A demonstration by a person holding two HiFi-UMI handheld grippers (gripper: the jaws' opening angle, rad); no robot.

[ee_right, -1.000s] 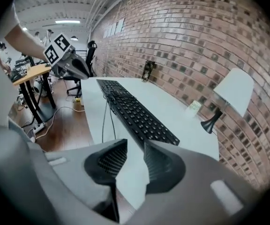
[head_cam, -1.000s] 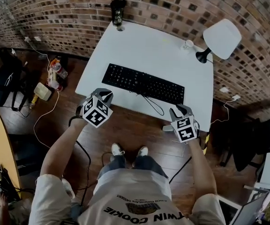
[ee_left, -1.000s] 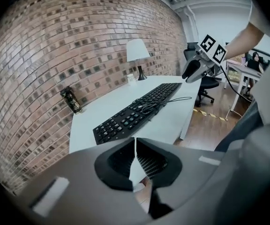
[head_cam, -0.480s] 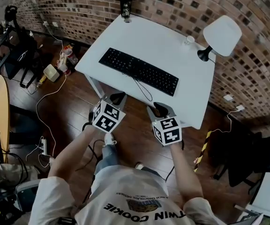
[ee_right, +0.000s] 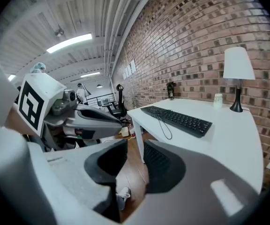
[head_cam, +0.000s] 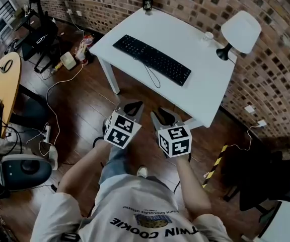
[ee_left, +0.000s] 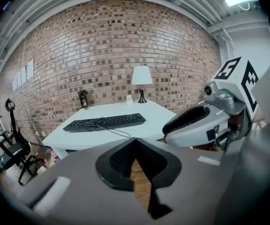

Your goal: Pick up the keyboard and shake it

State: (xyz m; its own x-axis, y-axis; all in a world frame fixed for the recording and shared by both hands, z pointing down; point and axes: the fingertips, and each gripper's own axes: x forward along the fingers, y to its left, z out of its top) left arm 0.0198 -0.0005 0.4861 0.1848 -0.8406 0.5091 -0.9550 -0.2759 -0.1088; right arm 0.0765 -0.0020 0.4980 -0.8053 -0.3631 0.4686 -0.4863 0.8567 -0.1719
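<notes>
Well ahead of both grippers, on white rectangular surface (head_cam: 200, 44): long black corded keyboard (head_cam: 152, 59), long axis slanting crosswise. Left gripper (head_cam: 136, 106) fingers pressed together, empty; right gripper (head_cam: 161, 116) fingers partly apart, empty, seemingly nearer keyboard's right end.

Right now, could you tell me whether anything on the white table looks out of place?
Nothing looks spilled or damaged. The one untidy thing on the white table is the loose cable of the black keyboard, which curls across the top toward the front edge; it could snag when the keyboard is lifted.
</notes>
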